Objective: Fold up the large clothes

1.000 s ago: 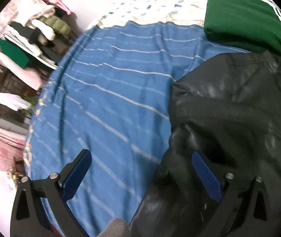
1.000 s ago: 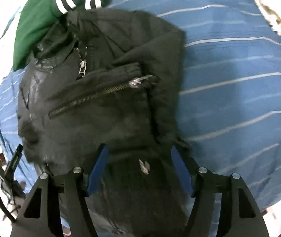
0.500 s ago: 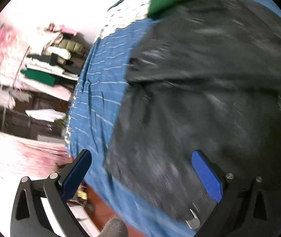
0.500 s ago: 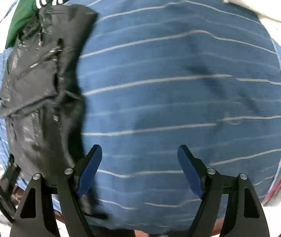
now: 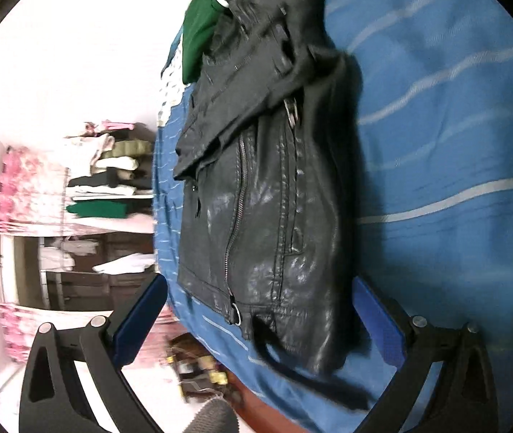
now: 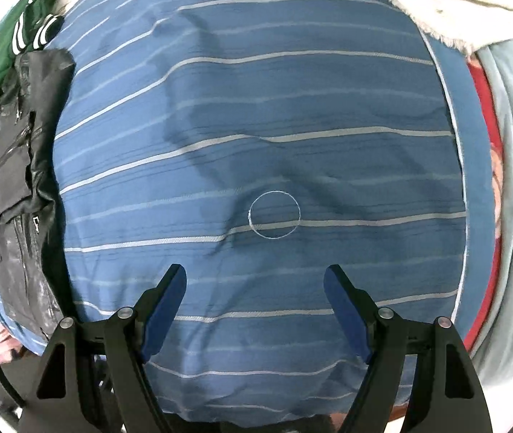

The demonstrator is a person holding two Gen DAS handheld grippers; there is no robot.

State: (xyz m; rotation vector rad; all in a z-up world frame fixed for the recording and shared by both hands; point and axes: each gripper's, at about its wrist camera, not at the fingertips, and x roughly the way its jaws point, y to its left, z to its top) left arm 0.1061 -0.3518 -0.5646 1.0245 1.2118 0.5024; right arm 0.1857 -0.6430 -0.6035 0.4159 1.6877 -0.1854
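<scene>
A second ago both our claws were right over the black leather zip-front jacket; now we have pulled back from it. It lies folded into a narrow bundle at the left side of the blue bedspread with pale stripes, its collar end touching the folded dark green garment with white-striped cuffs. We judge this jacket's fold finished, so the next garment can be fetched.

Our left claw is spread wide and holds nothing; the jacket's hem shows between the blue pads, but we see no contact. Our right claw is likewise wide apart and empty, hovering over bare bedspread with the jacket well off to its left. A white fluffy blanket lies at the far corner.
</scene>
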